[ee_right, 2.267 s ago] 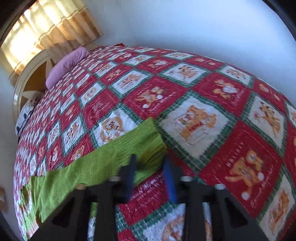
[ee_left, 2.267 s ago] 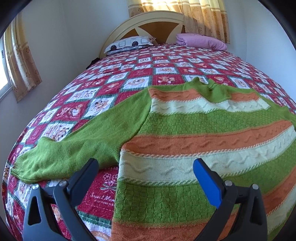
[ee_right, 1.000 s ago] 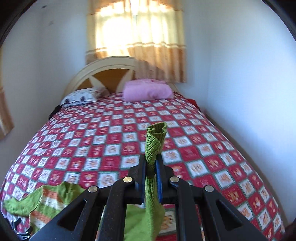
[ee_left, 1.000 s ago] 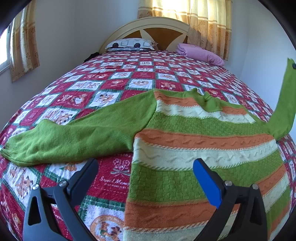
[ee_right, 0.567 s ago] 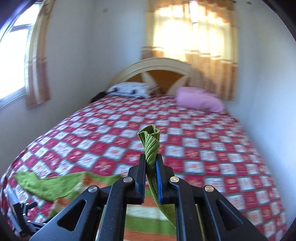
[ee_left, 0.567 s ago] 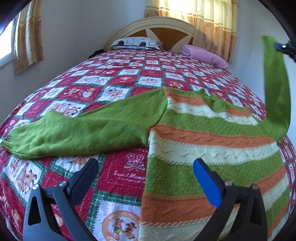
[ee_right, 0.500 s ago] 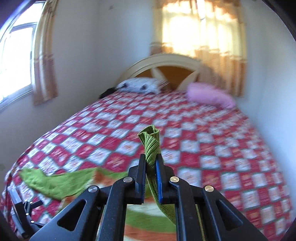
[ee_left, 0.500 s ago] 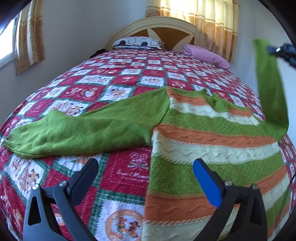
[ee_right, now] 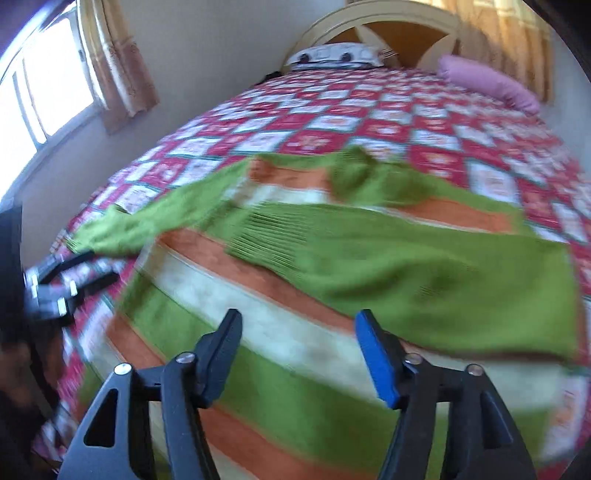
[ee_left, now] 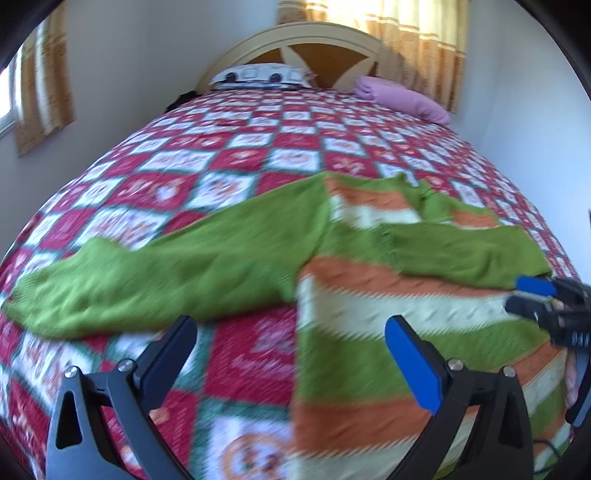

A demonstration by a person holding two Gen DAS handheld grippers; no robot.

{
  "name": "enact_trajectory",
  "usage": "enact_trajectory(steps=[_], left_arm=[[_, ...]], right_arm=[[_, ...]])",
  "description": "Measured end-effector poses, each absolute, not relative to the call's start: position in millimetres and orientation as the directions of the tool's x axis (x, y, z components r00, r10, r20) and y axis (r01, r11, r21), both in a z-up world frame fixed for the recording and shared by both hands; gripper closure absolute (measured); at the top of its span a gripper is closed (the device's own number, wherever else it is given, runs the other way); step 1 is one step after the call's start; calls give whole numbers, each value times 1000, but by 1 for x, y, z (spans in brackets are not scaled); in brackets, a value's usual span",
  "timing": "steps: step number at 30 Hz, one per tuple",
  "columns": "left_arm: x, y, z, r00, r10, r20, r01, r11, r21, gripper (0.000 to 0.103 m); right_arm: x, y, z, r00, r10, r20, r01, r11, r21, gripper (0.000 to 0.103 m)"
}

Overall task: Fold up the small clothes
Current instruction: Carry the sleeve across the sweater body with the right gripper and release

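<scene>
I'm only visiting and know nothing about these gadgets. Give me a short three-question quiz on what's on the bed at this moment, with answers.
1. True or false: one green sleeve lies folded across the striped sweater.
2. Which pillow lies on the window side of the headboard in the right wrist view? A. the pink pillow B. the patterned white pillow
3. Fill in: the other sleeve lies spread out on the ____ quilt.

Key:
1. True. The right gripper has nothing between its opening jaws.
2. B
3. Checked red and white. The left gripper is open above its edge.
</scene>
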State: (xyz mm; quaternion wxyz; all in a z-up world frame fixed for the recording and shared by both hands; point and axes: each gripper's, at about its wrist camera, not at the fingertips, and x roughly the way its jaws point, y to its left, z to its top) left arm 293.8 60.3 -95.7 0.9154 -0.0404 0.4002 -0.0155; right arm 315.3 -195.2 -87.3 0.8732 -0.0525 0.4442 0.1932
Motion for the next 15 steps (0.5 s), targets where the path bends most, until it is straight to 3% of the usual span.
enact_trajectory(steps=[3,7,10,15], left_arm=[[311,35,-91,681,-81,-728,31,996,-82,2],[337,1,-92,648,-138,-749,77,990,-115,17],[356,-23,-97,632,-146,-761,94,989,-111,21],[389,-49,-122,569,-129,-812,93,991,-92,38]], right_arm=[[294,-226,-83,562,210,-800,-346,938,3,35],[270,-250,-87,565,191,-802,-320,947,0,34],[252,-252,-95,561,200,-803,-336,942,0,34],[228,-249,-108,572,202,-795,-368,929,-28,34]])
